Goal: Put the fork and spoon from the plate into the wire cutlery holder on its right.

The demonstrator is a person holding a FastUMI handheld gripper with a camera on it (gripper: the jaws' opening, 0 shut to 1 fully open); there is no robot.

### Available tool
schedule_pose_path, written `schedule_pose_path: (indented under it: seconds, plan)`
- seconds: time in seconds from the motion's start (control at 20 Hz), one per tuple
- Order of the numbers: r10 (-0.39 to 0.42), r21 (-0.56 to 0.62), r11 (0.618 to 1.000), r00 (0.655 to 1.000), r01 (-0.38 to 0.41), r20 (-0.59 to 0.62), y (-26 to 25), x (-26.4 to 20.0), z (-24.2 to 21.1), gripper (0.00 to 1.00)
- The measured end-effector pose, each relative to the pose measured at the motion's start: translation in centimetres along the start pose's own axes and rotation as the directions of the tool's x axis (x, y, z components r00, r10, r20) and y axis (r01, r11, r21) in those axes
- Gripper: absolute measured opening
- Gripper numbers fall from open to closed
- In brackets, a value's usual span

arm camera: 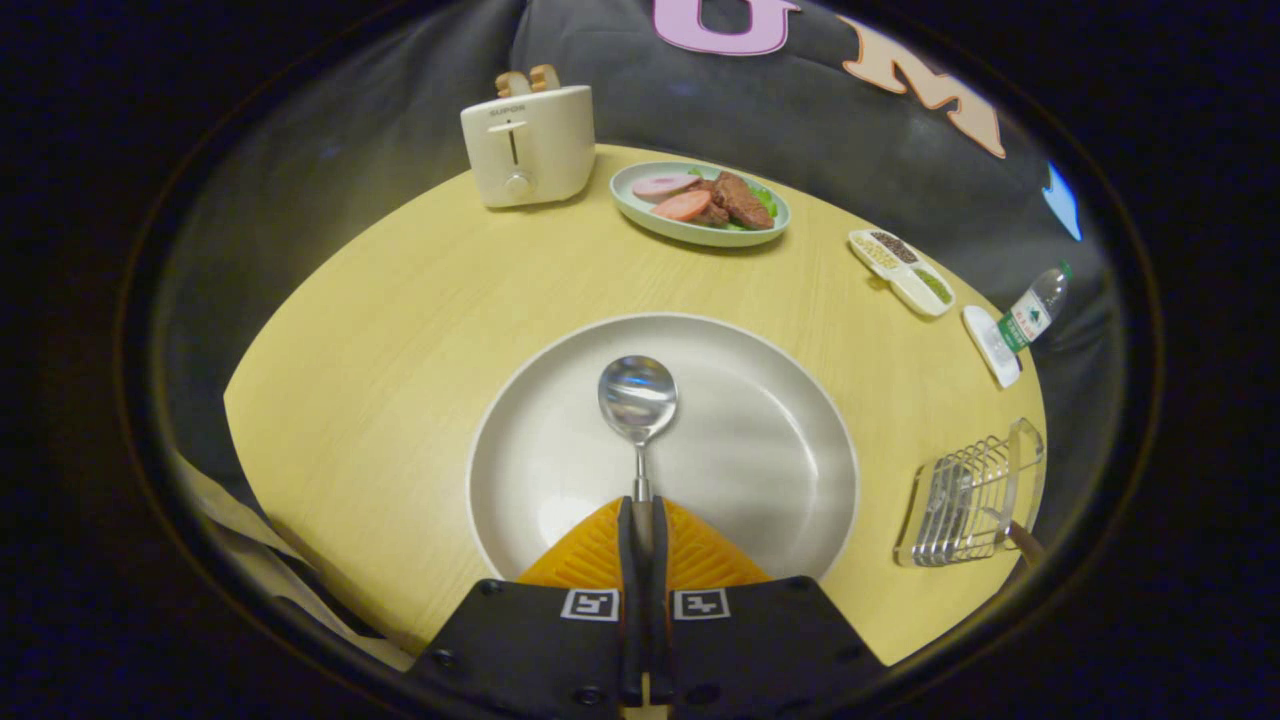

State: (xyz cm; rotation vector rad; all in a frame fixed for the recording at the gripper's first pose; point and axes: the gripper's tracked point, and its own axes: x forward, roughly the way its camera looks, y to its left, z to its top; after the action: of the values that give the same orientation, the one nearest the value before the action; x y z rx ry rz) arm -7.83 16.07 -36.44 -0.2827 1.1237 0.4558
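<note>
Fig.: spoon pickup, seen fwd along my gripper [640,515]. Its two fingers are pressed nearly together w/ the spoon [638,400] handle pinched between them; bowl of the spoon sticks out just ahead of the tips, over the centre of the white plate [800,400]. I can't tell whether the spoon is off the plate or resting on it. No fork on the plate; in the wire cutlery holder [965,500], which stands on the yellow round table [400,330] to the plate's right, a brownish handle pokes out at the near end, poss. the fork, too small to confirm. My reading: first item prob. done, spoon gripped but not yet carried, so approx. half left: lift, move right, drop into a holder slot. Pose: gripper is low over the plate's near rim, angled down and fwd, fingers in line w/ the spoon handle, holder well off to their right. Beyond the plate: toaster [528,145] w/ bread in its slots, an oval dish of meat and veg [700,203], a divided condiment tray [900,270], a small bottle [1035,308] at the table's edge.
</note>
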Motion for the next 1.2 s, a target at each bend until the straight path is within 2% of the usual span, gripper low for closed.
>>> schedule_pose_path:
  seconds: [0.35,0.7,1.2]
  plan:
    - [-0.027,0.084,0.996,1.0,0.028,-0.015,-5.0,-3.6,1.5,0.06]
    - [-0.105,0.076,0.991,0.994,0.108,-0.035,-11.1,-6.8,1.8,0.06]
    - [-0.217,0.155,0.961,0.971,0.231,-0.104,-20.0,-10.9,0.4,0.06]
